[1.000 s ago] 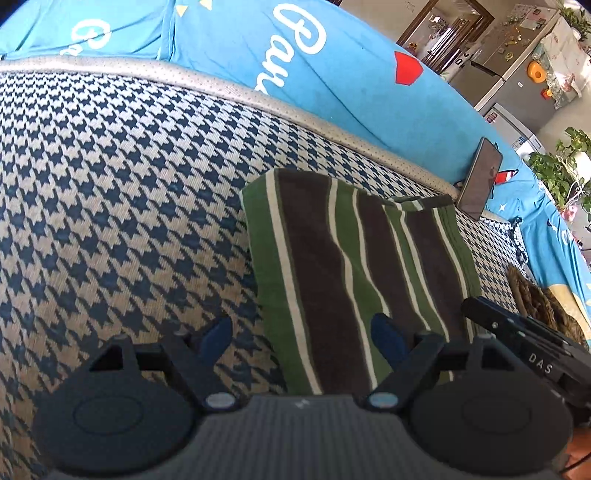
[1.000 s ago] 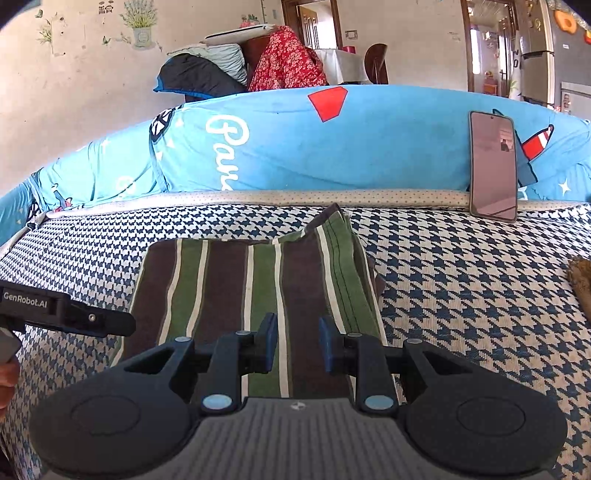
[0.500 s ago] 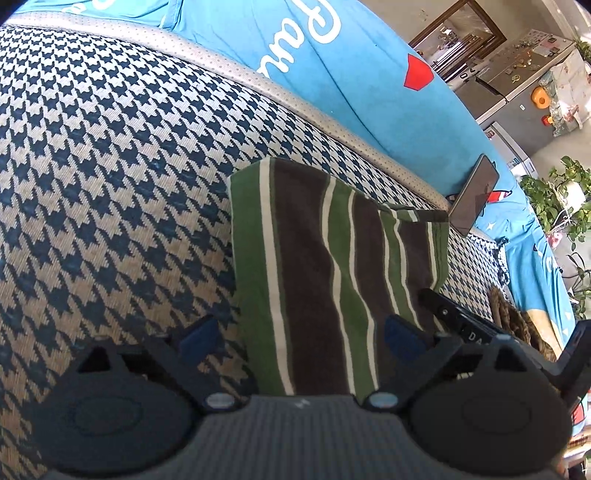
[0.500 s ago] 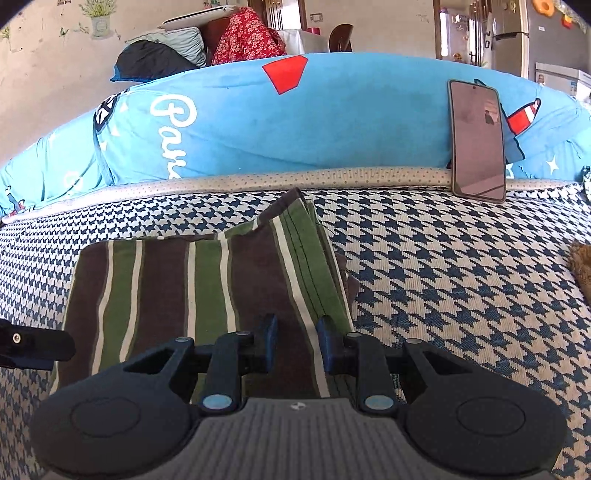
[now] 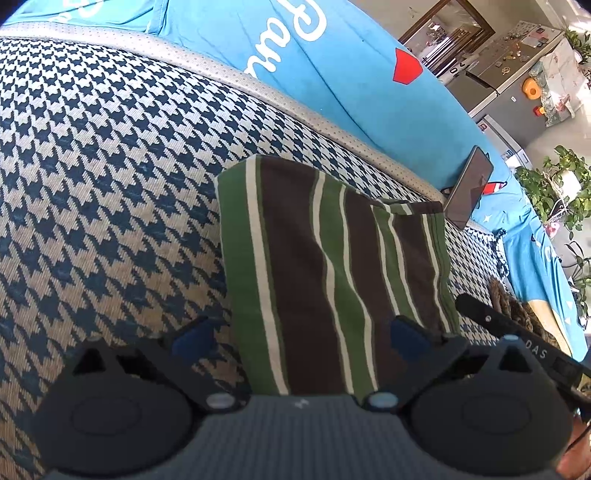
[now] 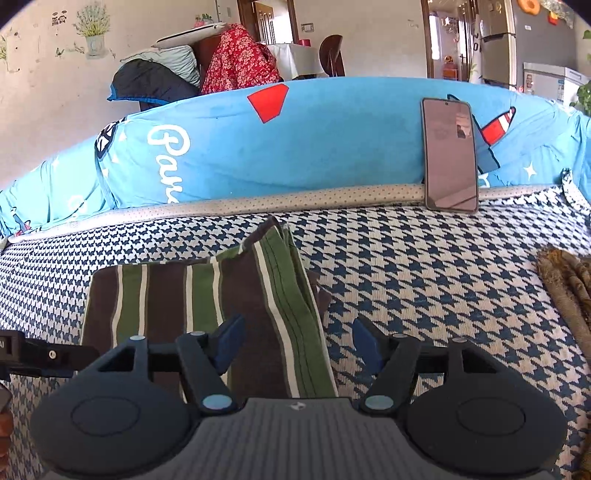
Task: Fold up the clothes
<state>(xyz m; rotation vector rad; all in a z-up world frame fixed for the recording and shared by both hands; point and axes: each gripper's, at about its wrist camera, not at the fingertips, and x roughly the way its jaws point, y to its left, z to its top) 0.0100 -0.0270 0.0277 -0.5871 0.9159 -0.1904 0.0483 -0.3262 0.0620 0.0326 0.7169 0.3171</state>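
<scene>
Cloth [image 5: 332, 266] folded on sofa [image 5: 92, 166]; left tool [image 5: 299, 338], right tool [image 6: 297, 341] both opening, empty.

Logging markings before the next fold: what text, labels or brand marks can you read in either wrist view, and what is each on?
"Pau": white script on the blue cushion cover, cut off by folds in both views.
"DAS": white letters on the black bar of the right gripper, seen from the left wrist view.
"AI": tail of a label on the left gripper's bar, rest out of frame.
Fridge magnets and wall stickers: too small to read.
</scene>
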